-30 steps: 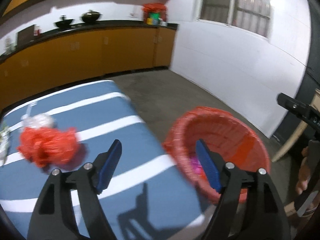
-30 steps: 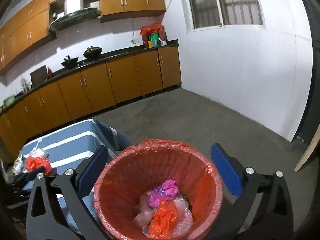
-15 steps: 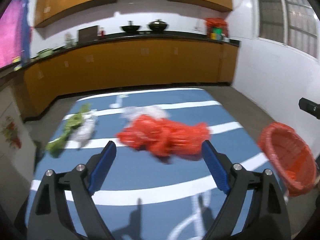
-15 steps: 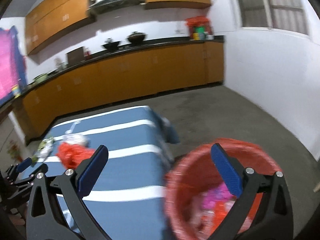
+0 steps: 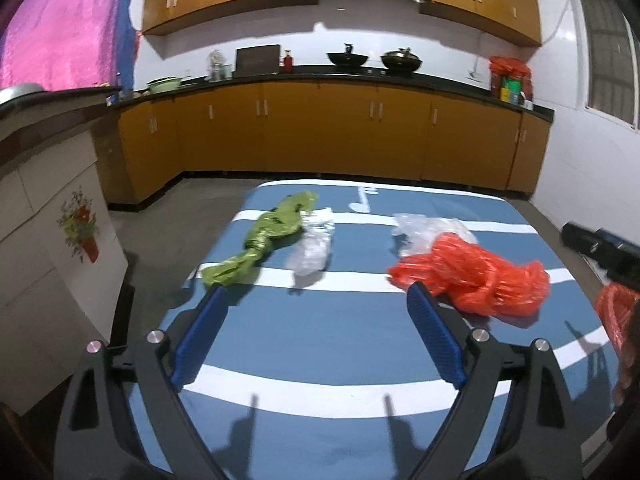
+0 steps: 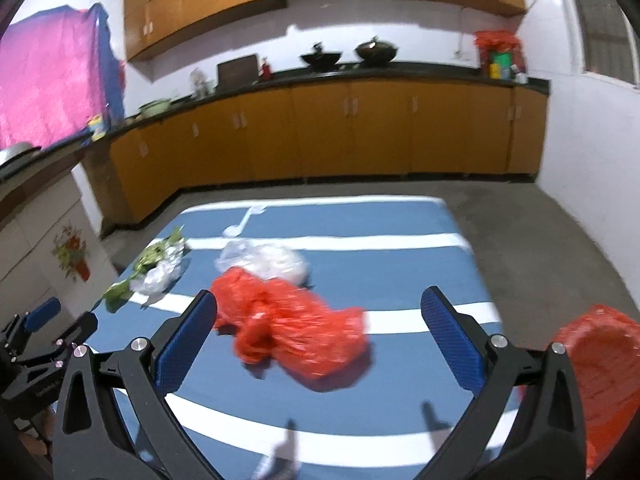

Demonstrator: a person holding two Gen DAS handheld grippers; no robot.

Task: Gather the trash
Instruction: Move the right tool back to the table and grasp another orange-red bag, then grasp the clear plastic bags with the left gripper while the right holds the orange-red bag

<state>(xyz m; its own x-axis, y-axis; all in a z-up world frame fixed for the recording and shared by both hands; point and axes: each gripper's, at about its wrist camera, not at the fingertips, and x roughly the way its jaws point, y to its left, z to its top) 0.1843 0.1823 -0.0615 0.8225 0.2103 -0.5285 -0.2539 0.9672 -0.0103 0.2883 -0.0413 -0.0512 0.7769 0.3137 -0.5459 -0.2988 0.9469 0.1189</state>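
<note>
Room: kitchen with orange wooden cabinets (image 5: 320, 132) along a black counter
Surface: blue cloth-covered table with white stripes (image 5: 352, 340)
Red trash: crumpled red plastic bag (image 5: 476, 280), near the table's right edge
Clear trash: crumpled clear plastic bag (image 5: 428, 230), touching the red one's far side
Left-edge trash: twisted green plastic bag (image 5: 264, 240) beside a small clear plastic wad (image 5: 314, 246)
Bin: red-lined round waste basket (image 6: 600, 364), off the table's right edge
Left gripper (image 5: 316, 340): blue pads wide apart, empty, above the near table
Right gripper (image 6: 320, 340): wide apart, empty, red bag lying between its fingers in view

Open blue tabletop (image 5: 344, 332) ahead of both hand-held grippers; red bag (image 5: 476, 280) right, green wrapper (image 5: 264, 236) left.
</note>
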